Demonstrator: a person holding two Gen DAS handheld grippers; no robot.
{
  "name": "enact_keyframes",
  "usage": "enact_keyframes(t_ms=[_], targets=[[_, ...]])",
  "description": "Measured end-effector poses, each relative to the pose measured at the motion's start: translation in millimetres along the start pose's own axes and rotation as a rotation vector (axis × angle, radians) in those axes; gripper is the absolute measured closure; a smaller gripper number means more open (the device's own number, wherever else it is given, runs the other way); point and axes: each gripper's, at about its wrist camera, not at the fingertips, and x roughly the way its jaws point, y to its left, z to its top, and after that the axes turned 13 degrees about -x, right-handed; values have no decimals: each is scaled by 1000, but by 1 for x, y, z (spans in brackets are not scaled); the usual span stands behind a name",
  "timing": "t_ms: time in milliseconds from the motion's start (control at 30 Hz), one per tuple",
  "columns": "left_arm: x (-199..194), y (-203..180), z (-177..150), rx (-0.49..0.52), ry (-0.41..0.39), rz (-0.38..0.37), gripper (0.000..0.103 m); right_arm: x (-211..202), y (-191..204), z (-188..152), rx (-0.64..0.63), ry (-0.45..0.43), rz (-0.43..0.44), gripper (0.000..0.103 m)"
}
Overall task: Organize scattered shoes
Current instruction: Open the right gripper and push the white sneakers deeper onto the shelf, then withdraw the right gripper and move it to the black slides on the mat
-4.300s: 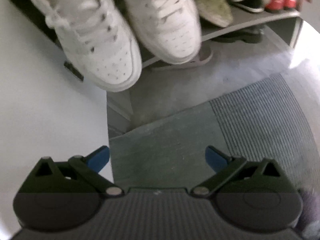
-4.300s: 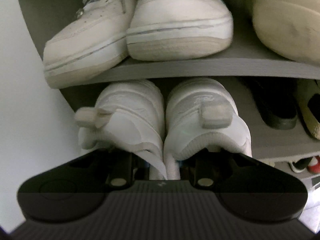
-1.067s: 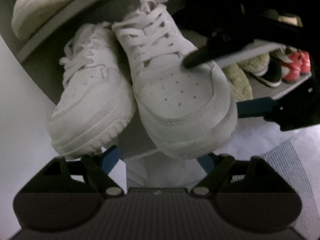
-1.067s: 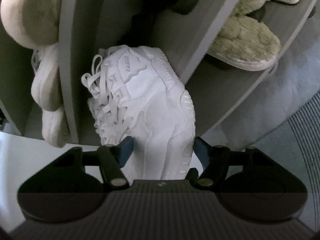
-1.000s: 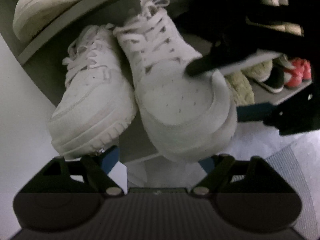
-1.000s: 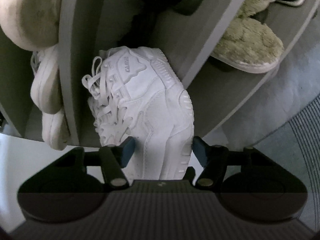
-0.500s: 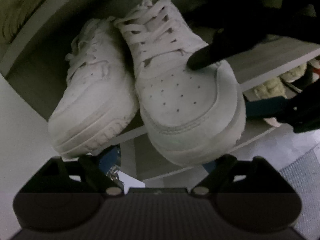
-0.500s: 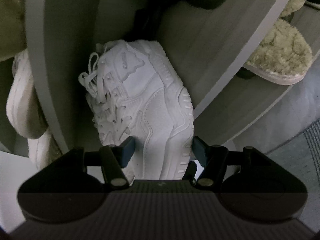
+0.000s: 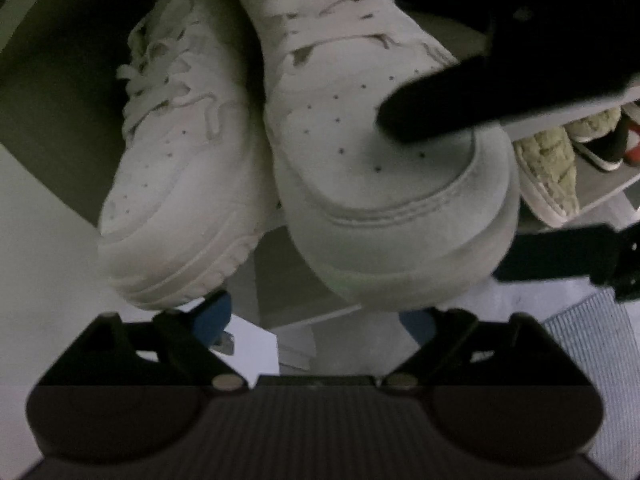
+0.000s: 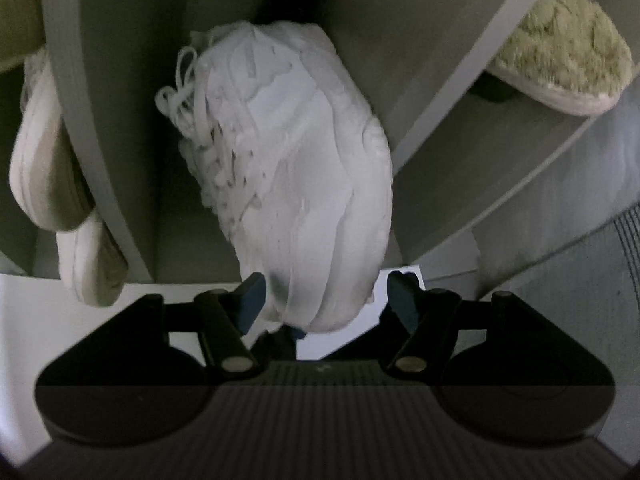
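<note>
Two sneakers (image 9: 280, 168) set side by side on shelf (image 9: 280, 280), toes near | right gripper (image 10: 326, 304) slackened since a second ago, right sneaker between unpressed pads | left gripper (image 9: 316, 320) spread wide, empty | pair judged placed.

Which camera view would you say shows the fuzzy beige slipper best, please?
The right wrist view: the fuzzy beige slipper lies large and unobstructed on its shelf. The left wrist view shows it small at the right edge, partly hidden behind the white sneaker.
</note>
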Motion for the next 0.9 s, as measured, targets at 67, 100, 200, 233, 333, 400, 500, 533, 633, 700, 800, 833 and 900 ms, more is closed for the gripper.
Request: enact_keyframes(t_ms=[67, 100, 200, 233, 333, 400, 500, 533, 633, 700, 800, 833, 900], targets=[[-3, 5, -1, -13, -3, 9, 5, 0, 1, -6, 6, 2, 0, 36], [-4, 9, -3, -27, 1, 9, 4, -1, 2, -8, 4, -7, -7, 40], [-9, 20, -10, -76, 21, 1, 3, -4, 9, -13, 8, -44, -26, 49], [-11, 24, -13, -93, 26, 3, 3, -4, 13, -14, 4, -52, -32, 49], [-21, 35, -20, -143, 2, 0, 3, -3, 20, -12, 14, -86, -47, 49], [-26, 41, -19, -180, -28, -3, 4, -3, 21, -9, 18, -107, -50, 49], [-35, 39, -16, -215, -66, 2, 6, 1, 21, -2, 10, -101, -70, 49], [-37, 38, -15, -221, -80, 8, 6, 1, 20, -2, 3, -94, -72, 49], [-36, 38, -7, -238, -114, 24, 10, -4, 18, -4, 2, -102, -70, 49], [-35, 40, 3, -247, -116, 38, 14, -6, 18, -6, -12, -108, -75, 49], [-30, 39, 17, -273, -114, 60, 27, -7, 20, -11, -18, -114, -84, 49], [-26, 40, 21, -284, -112, 70, 26, -9, 20, -13, -18, -115, -85, 49], [-27, 47, 22, -295, -108, 70, 26, -12, 19, -15, -18, -119, -84, 49]])
